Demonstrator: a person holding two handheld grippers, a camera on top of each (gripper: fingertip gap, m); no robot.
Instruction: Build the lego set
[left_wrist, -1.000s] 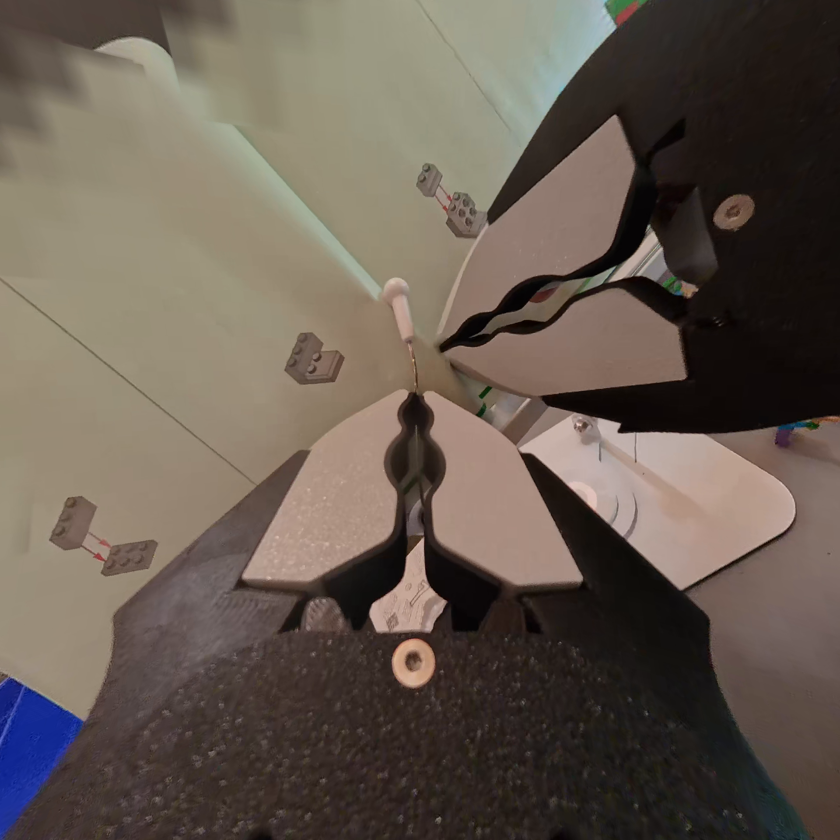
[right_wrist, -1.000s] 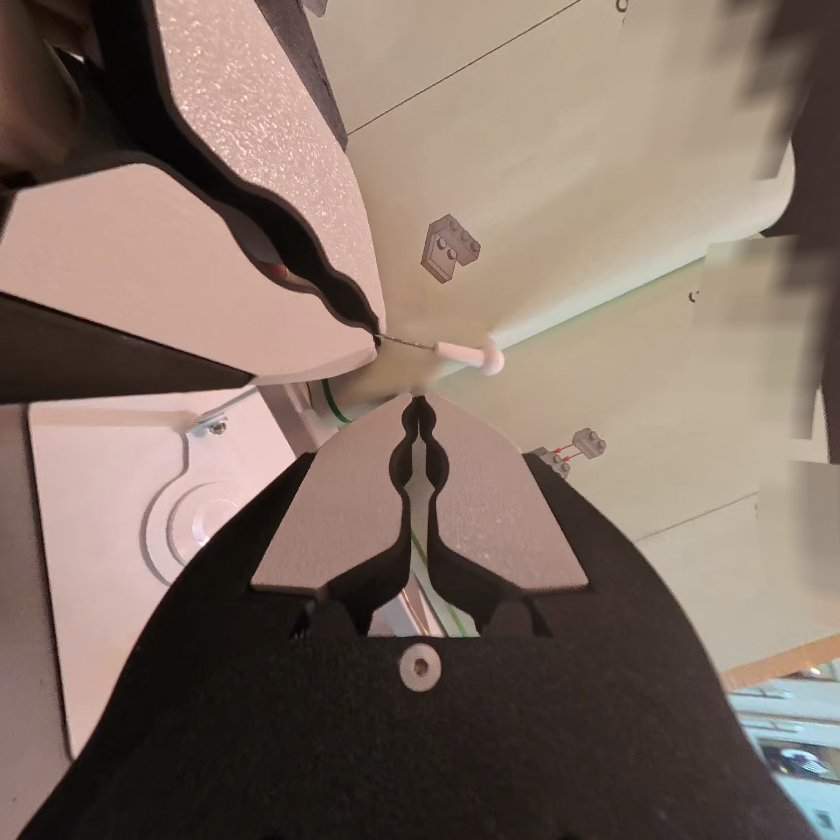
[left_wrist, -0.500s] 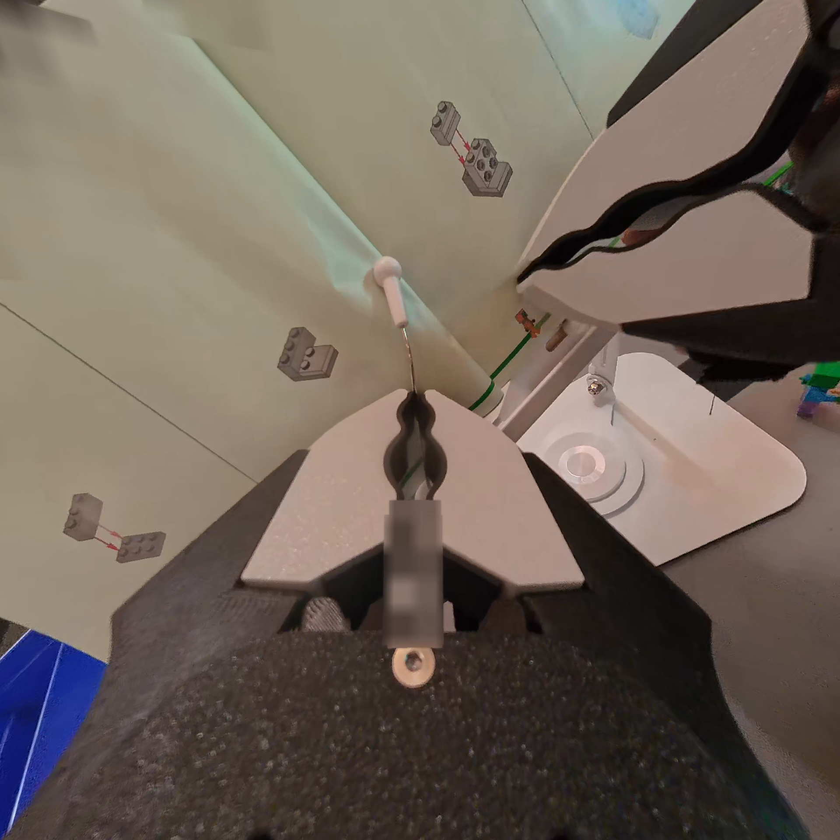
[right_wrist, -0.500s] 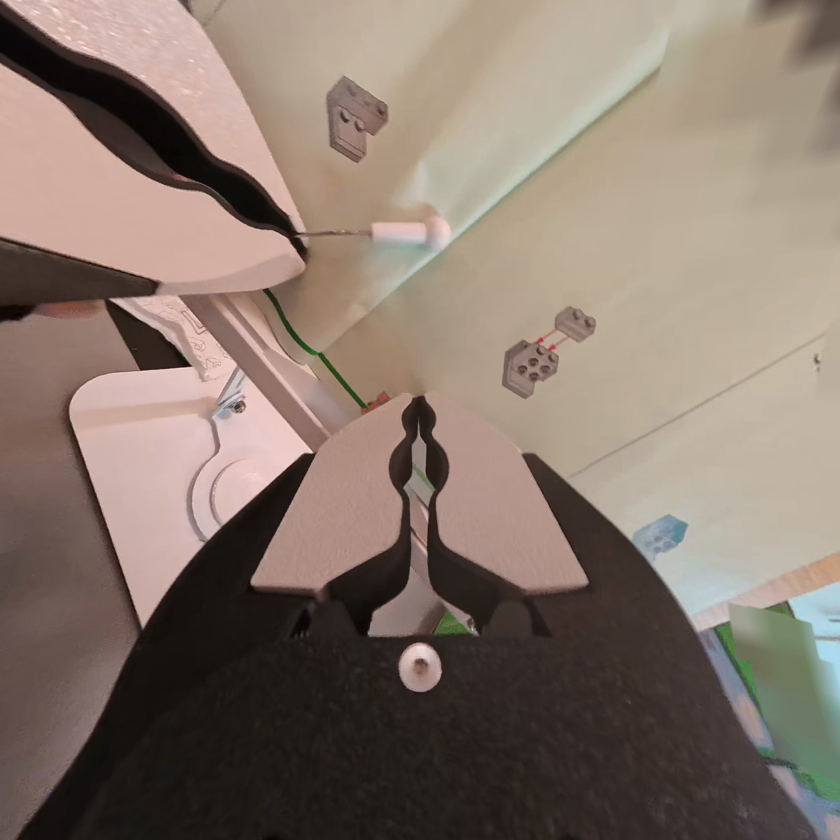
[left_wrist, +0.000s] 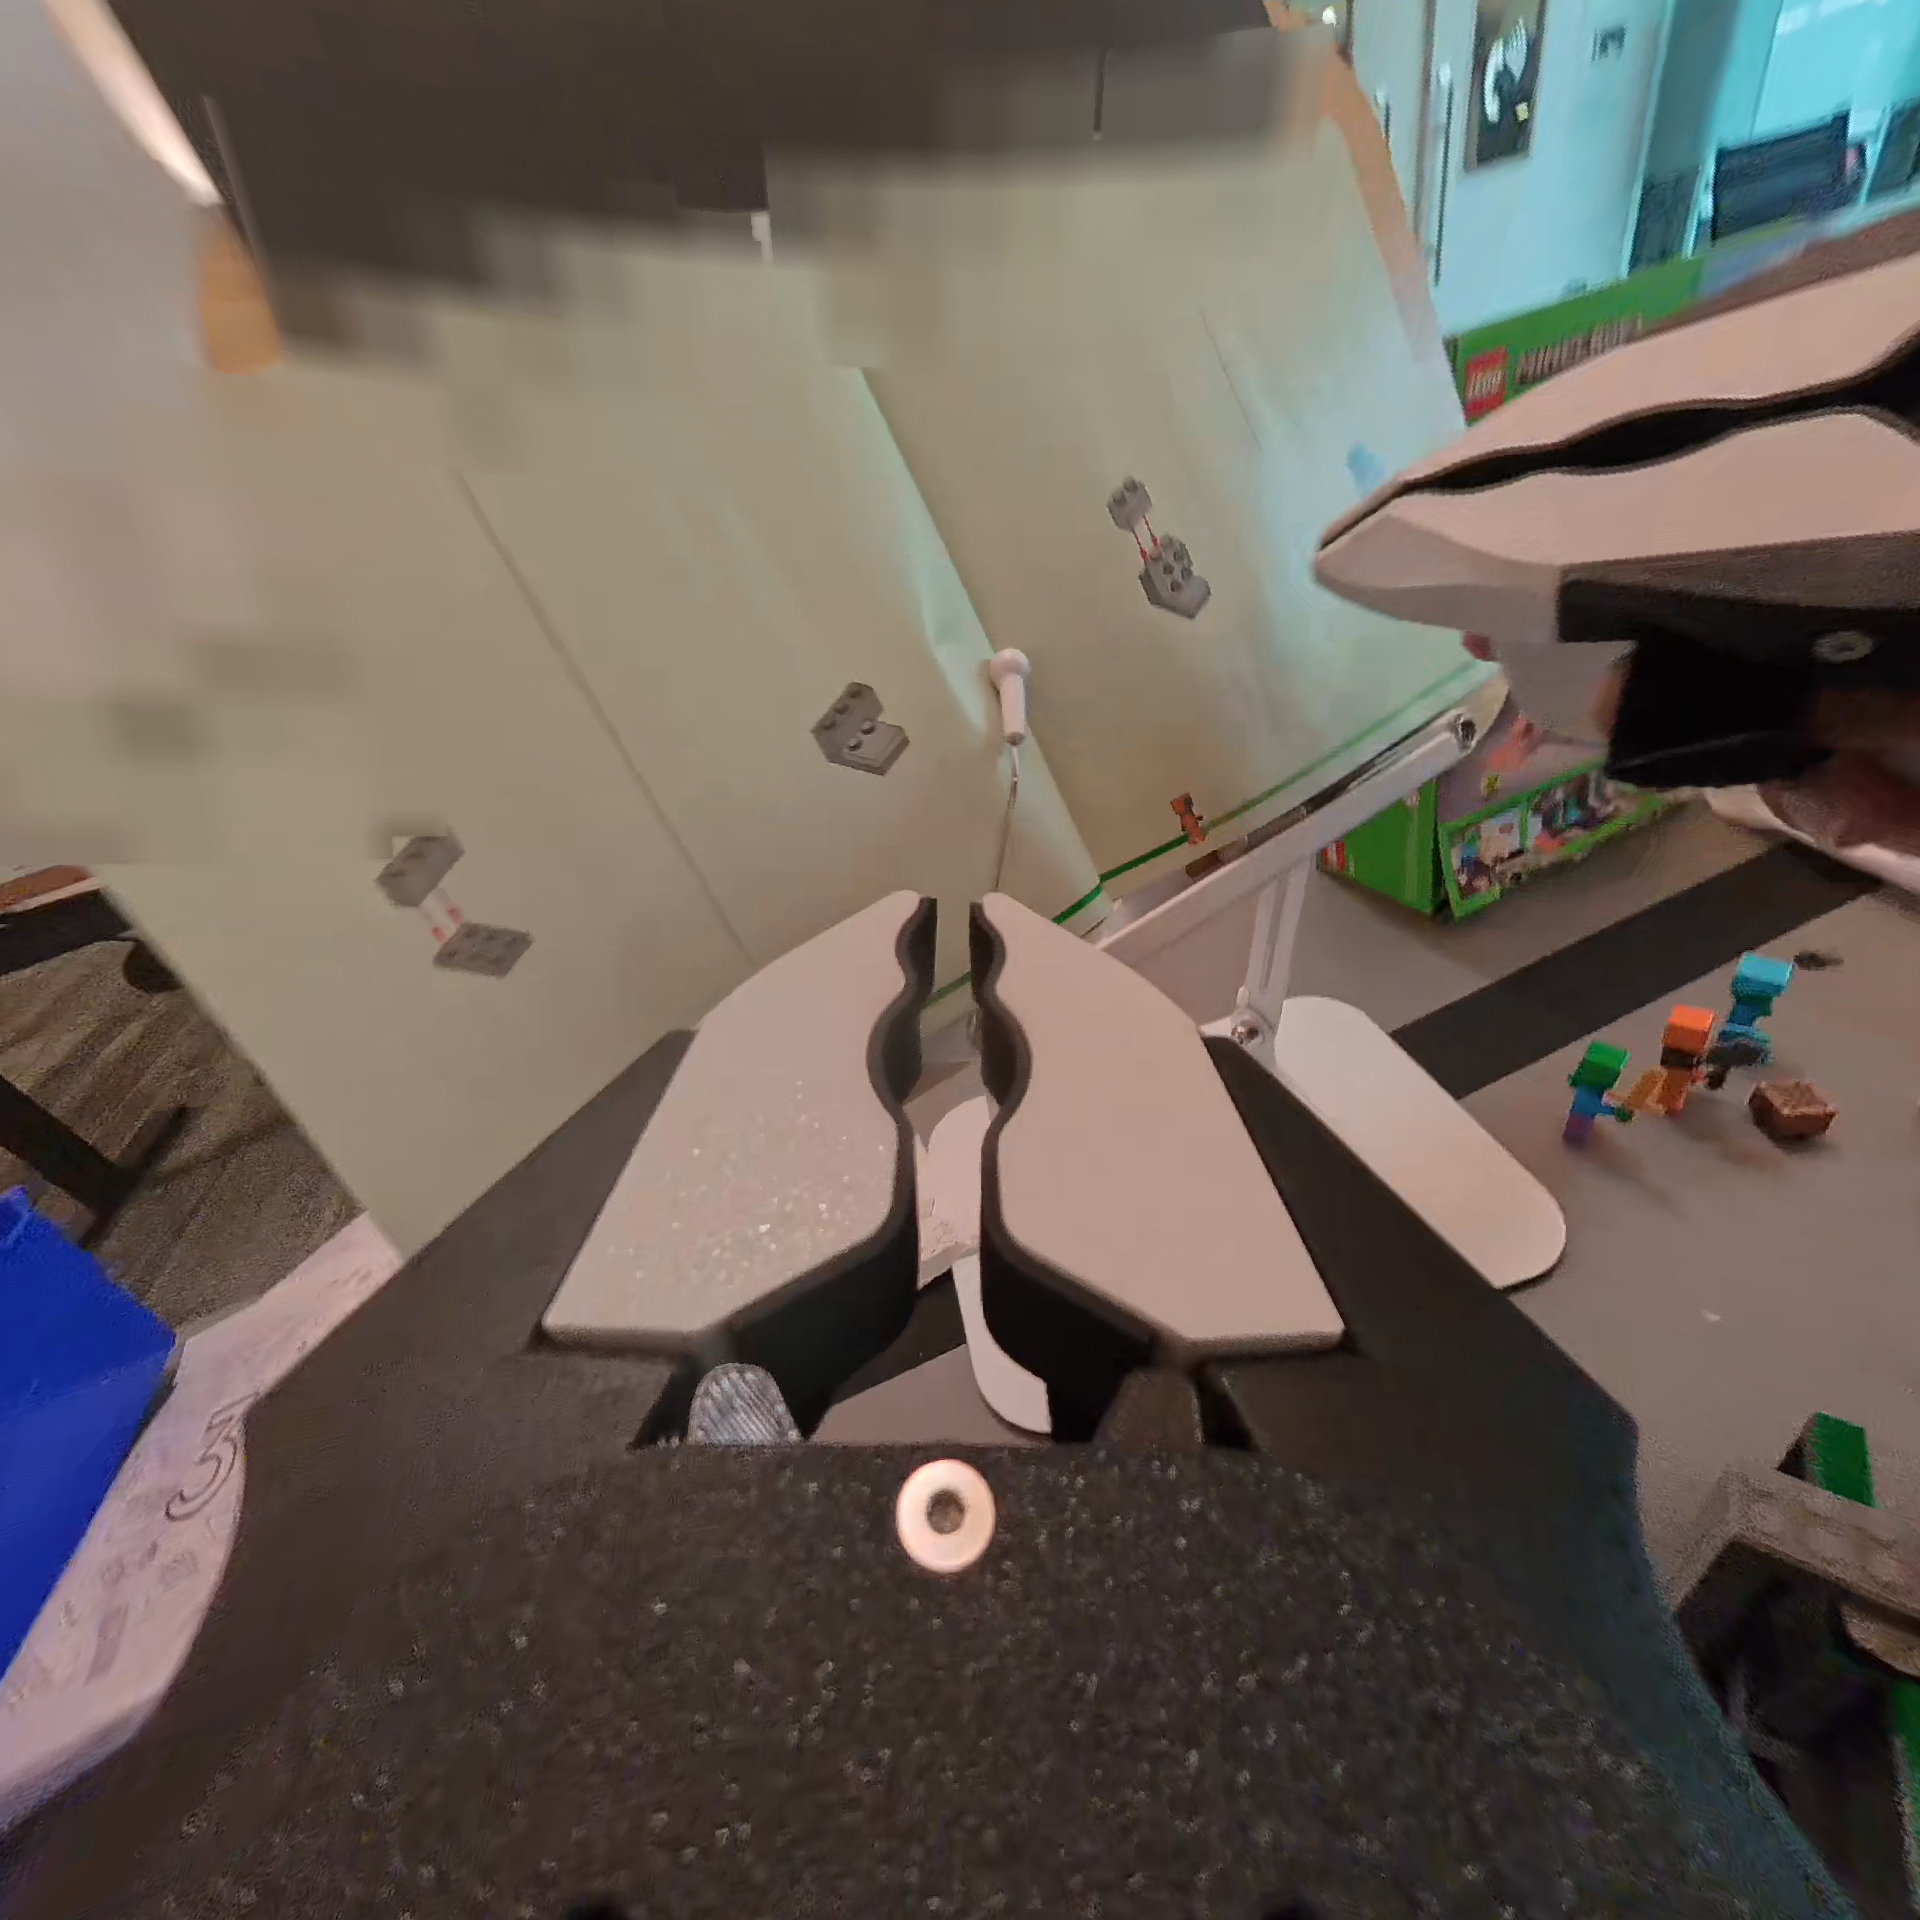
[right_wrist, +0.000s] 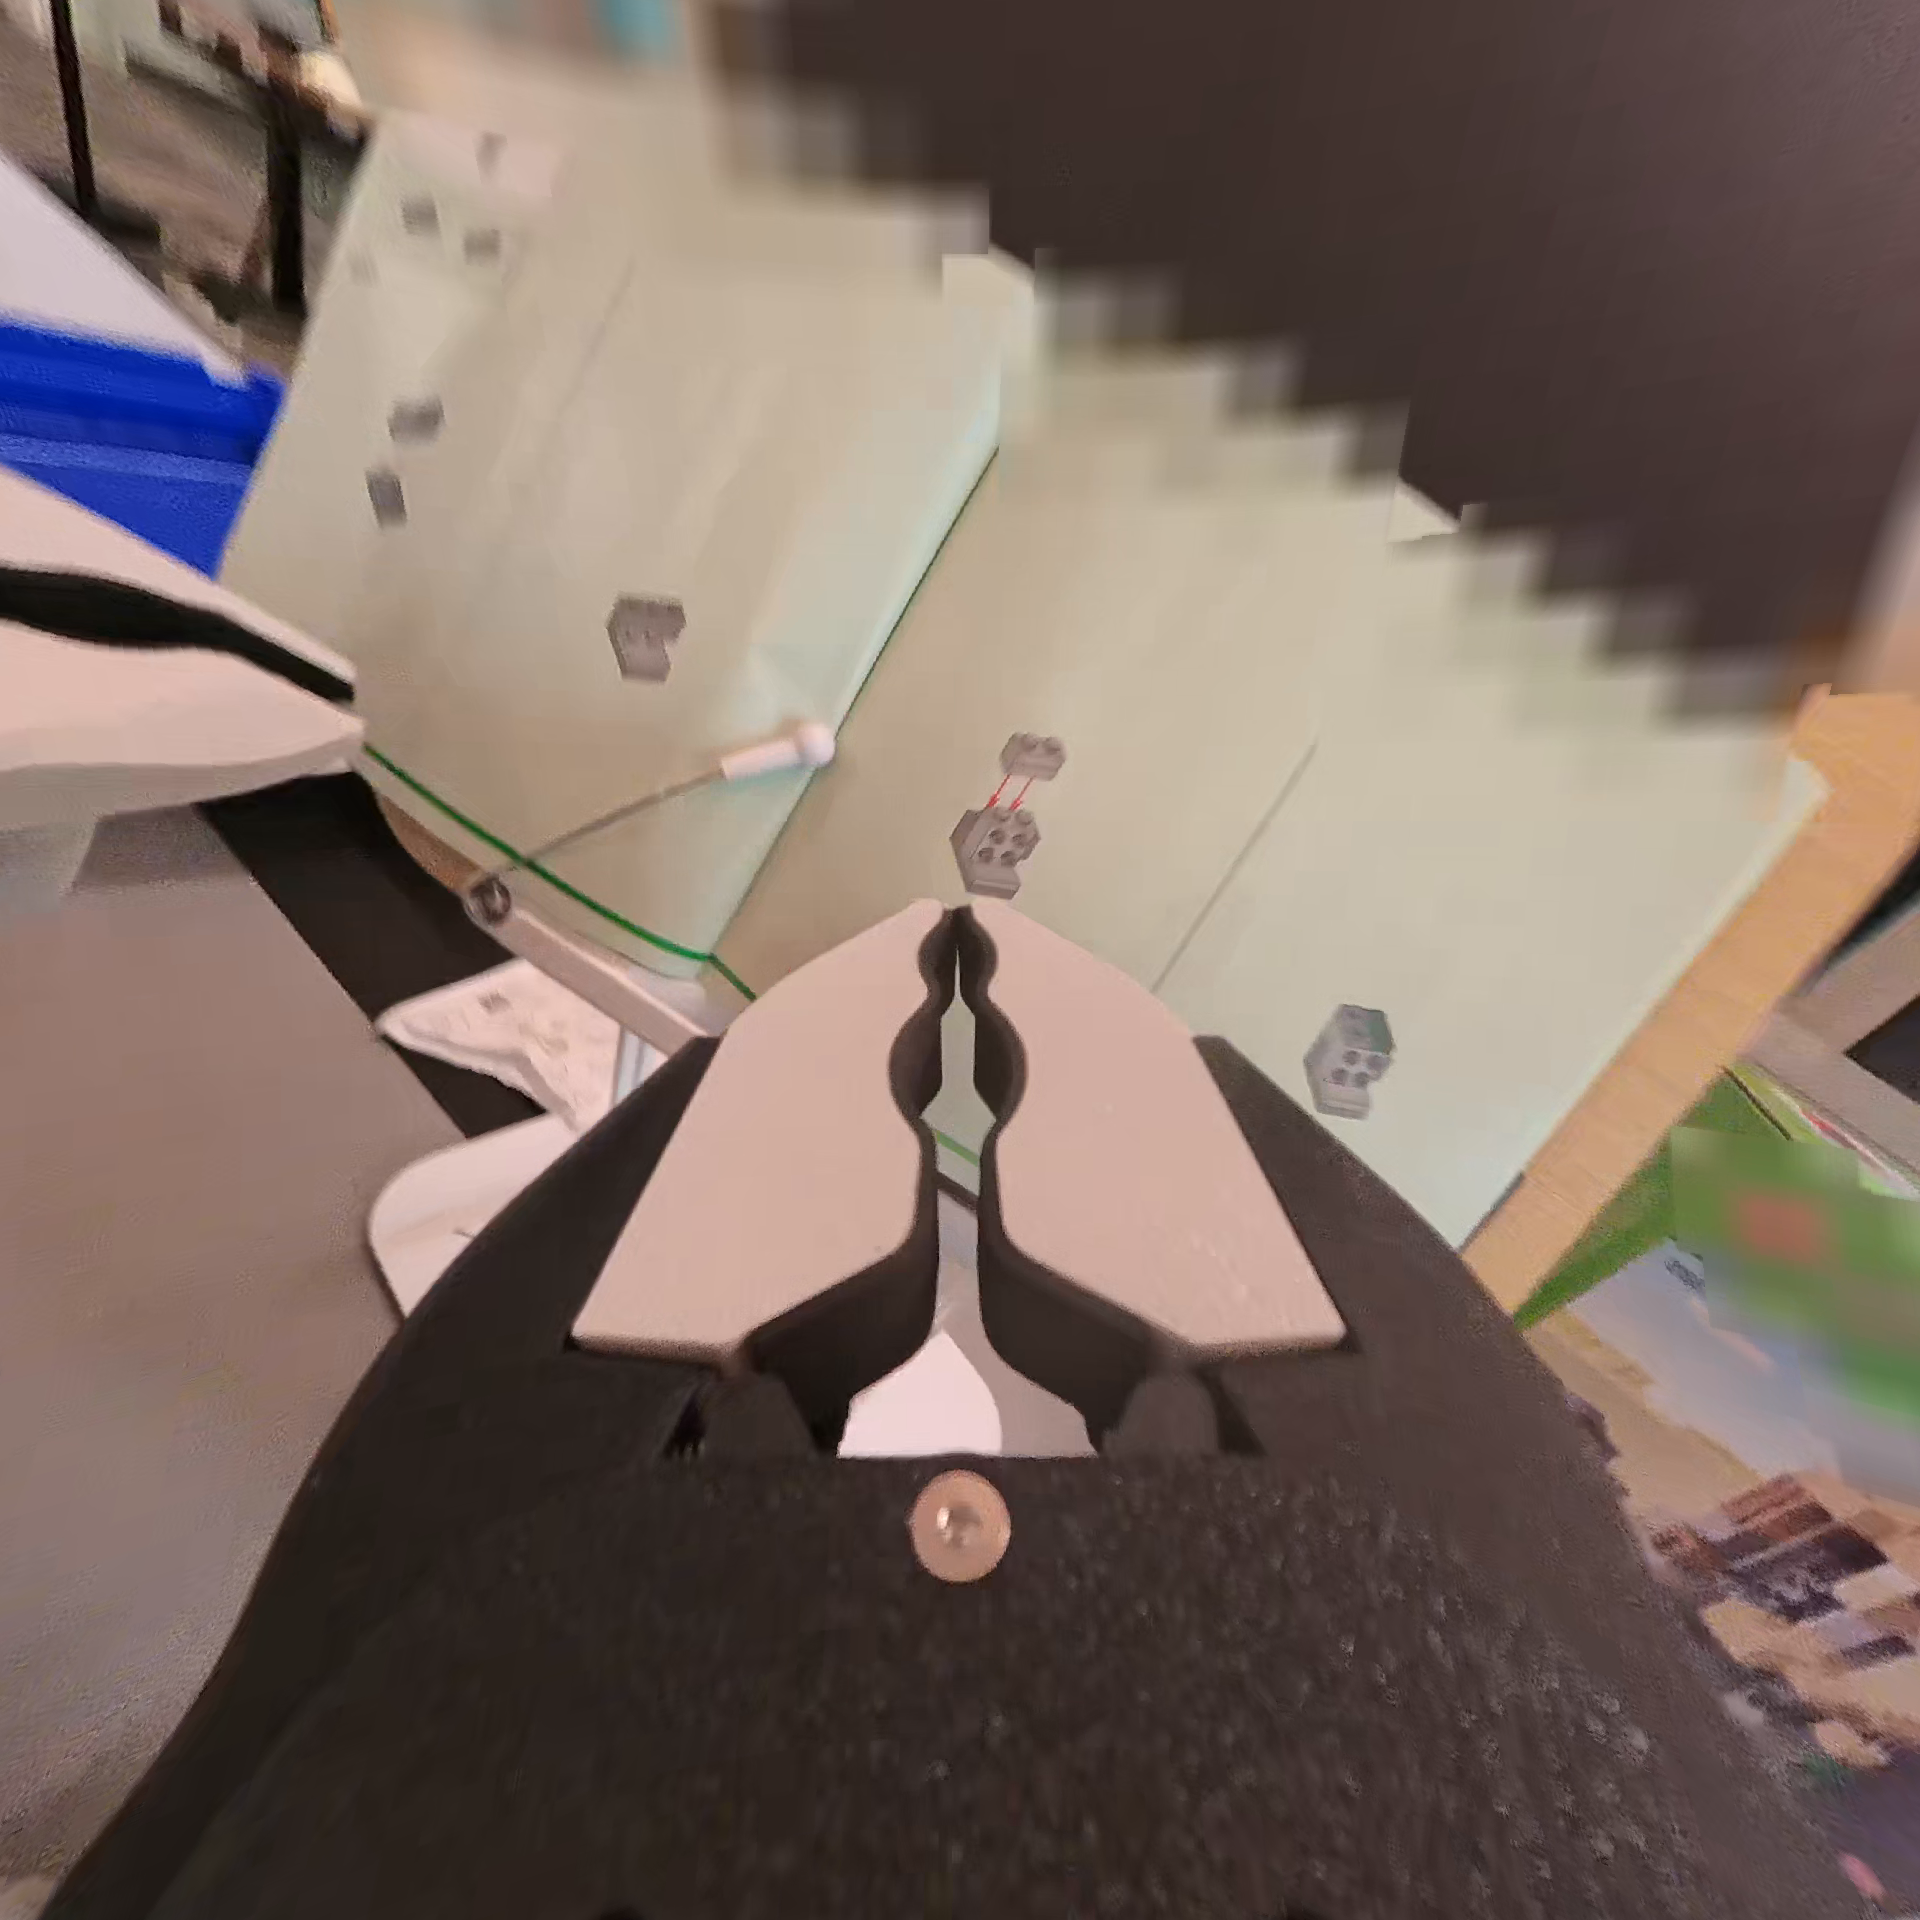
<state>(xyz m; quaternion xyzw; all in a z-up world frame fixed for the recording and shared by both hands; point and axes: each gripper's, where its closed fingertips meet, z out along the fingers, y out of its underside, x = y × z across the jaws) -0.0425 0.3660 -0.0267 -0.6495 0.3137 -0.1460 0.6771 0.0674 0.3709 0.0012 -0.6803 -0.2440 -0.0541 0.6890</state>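
Note:
The instruction booklet (left_wrist: 727, 582) stands open on a white stand, its pale green pages showing grey brick drawings. A white-tipped wire page holder (left_wrist: 1008, 686) rests across the fold. My left gripper (left_wrist: 951, 909) is slightly open and empty, a short way in front of the booklet's lower edge. My right gripper (right_wrist: 954, 912) is shut and empty, facing the right page (right_wrist: 1195, 675). It also shows at the upper right of the left wrist view (left_wrist: 1335, 545). Three small figures (left_wrist: 1683, 1049) and a brown piece (left_wrist: 1792, 1107) stand on the grey table.
The stand's white base (left_wrist: 1434, 1174) lies right of my left gripper. A green set box (left_wrist: 1507, 831) sits behind it. A blue bin (left_wrist: 62, 1382) and a printed plastic bag (left_wrist: 125, 1558) are at the left. A green plate (left_wrist: 1839, 1455) is at the lower right. The gap from one gripper's tips to the other's is roughly 12 cm. My right gripper's tips are some 30 cm from the brown piece (left_wrist: 1792, 1107).
Both grippers have pulled back from the booklet. My left gripper has let go of the wire page holder and opened slightly. The right gripper has moved away to the right.

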